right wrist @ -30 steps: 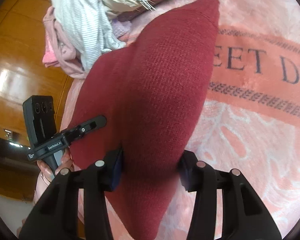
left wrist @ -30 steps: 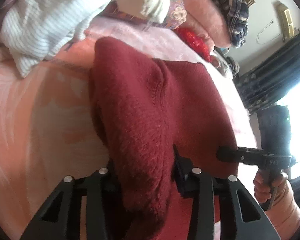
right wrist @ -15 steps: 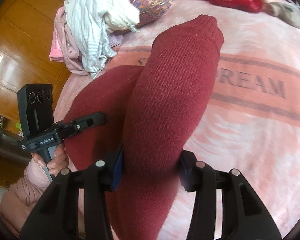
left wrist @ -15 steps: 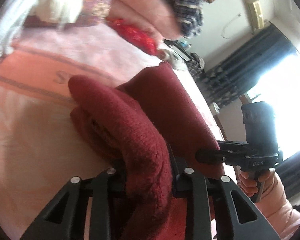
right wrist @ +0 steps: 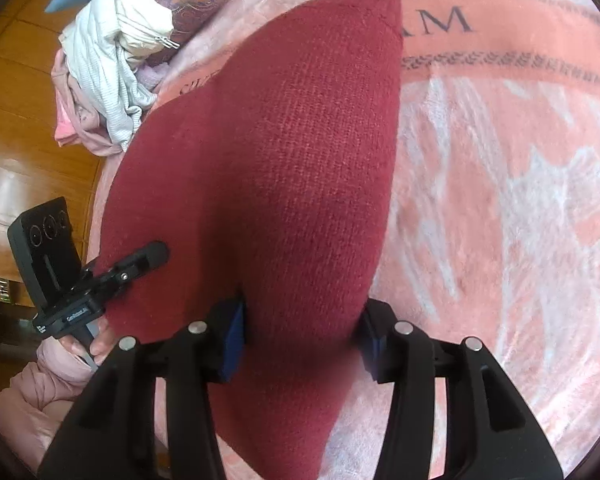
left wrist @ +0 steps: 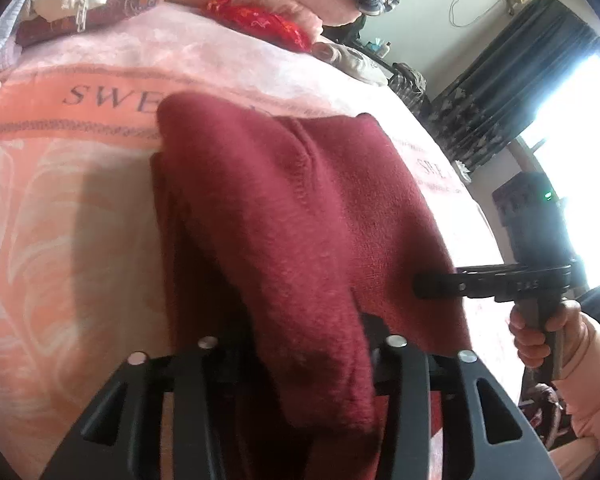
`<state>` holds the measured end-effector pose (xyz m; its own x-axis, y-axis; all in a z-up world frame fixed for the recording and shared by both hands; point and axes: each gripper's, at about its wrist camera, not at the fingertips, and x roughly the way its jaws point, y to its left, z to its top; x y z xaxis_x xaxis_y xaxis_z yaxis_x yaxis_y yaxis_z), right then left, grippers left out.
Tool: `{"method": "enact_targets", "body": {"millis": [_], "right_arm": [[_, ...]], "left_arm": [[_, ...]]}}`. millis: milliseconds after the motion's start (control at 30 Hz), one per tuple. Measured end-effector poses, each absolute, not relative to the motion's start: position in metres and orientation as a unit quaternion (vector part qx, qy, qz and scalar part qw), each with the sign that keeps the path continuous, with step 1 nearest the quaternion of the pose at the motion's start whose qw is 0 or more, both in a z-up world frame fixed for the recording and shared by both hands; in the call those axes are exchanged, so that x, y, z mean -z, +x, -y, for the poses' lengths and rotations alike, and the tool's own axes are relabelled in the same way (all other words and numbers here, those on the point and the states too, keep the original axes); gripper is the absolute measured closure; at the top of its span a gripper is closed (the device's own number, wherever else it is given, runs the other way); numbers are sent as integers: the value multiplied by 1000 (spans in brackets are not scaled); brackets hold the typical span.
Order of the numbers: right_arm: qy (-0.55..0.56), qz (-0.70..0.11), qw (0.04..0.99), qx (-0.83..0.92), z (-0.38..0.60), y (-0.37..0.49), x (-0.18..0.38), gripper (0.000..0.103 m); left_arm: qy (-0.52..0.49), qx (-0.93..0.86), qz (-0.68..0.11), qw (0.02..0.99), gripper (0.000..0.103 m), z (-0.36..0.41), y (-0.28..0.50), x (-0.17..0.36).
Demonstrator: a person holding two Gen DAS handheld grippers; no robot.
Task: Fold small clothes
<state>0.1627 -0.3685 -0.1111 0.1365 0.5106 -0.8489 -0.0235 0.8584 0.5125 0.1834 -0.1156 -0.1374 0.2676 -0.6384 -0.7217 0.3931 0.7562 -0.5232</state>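
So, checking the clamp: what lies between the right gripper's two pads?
A thick fold of the dark red knitted sweater fills the right gripper, seen in the right wrist view.

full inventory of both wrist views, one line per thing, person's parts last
knit garment: 1, dark red, on blanket, bunched between both grippers
blanket: 1, pink and salmon, lettered, covering bed
clothes pile: 1, white, striped, pink, at blanket's edge
red cloth: 1, bright red, far side of blanket
curtains: dark, beside bright window
left gripper: 1, black, jaws opening, garment between them
right gripper: 1, black with blue pads, clamped on garment
hands: 2, on gripper handles, pink sleeves
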Motion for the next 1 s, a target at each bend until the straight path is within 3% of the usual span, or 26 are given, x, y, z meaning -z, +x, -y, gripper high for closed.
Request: {"method": "enact_targets", "body": {"millis": [33,133,167,200,667,733,767,900,1000], "right_arm": [[190,-630,730,-186,368,163,109,56],[181,-629,733,-185,366,163,106,54],[180,-630,733,-184,365,163,106,53],[180,-630,733,-183,365,163,107,53],[183,-631,732,-179,357,169,111,50],[185,-631,732,-180,357,169,111,50],[185,-631,732,-179,358,169,111,51],[176,-626,737,-184,356,167,104,54],[183,-619,739,-194,358,168,93,56]], "left_arm": [[-124,328,-509,786,57,114,183,137],[-130,322,-513,785,36,107,180,127],[-128,312,-512,790,22,103,181,124],[-126,300,-508,798,15,98,180,120],[-194,358,-585,701,8,92,219,178],[-191,370,-582,699,24,95,218,177],[-198,386,-586,684,46,100,219,179],[-191,385,-577,695,60,105,213,175],[-172,384,-556,717,63,109,203,159]]}}
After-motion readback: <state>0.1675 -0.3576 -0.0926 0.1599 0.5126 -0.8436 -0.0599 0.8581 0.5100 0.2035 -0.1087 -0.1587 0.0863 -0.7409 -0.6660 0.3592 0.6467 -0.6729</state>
